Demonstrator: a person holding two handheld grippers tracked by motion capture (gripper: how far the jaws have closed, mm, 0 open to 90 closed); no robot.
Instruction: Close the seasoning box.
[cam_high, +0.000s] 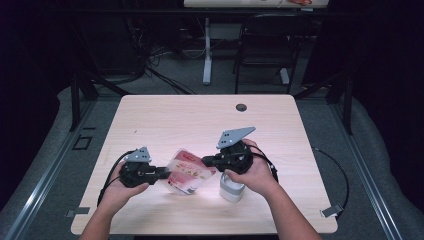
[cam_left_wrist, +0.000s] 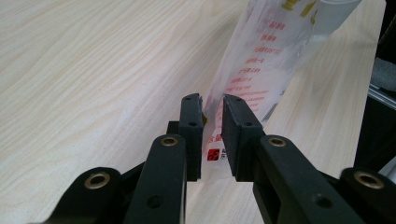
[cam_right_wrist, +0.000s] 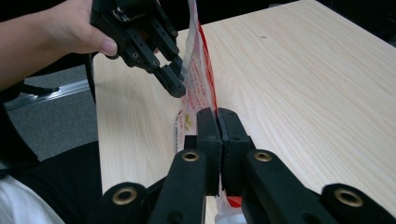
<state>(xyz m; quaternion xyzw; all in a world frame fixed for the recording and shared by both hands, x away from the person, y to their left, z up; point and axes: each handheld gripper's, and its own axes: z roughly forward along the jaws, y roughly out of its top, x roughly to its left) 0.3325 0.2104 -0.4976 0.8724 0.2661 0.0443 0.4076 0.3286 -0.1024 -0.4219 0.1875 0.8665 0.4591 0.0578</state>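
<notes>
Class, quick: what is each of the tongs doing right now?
Left tongs: jaws either side of the snack packet's edge with a gap; no pressing grip visible.
Right tongs: shut on the packet's other edge.

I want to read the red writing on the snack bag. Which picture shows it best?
The left gripper view: the bag stands close up, with rows of red print facing the camera. The high view shows the whole bag, but small. The right gripper view sees the bag nearly edge-on, pinched in the right gripper.
</notes>
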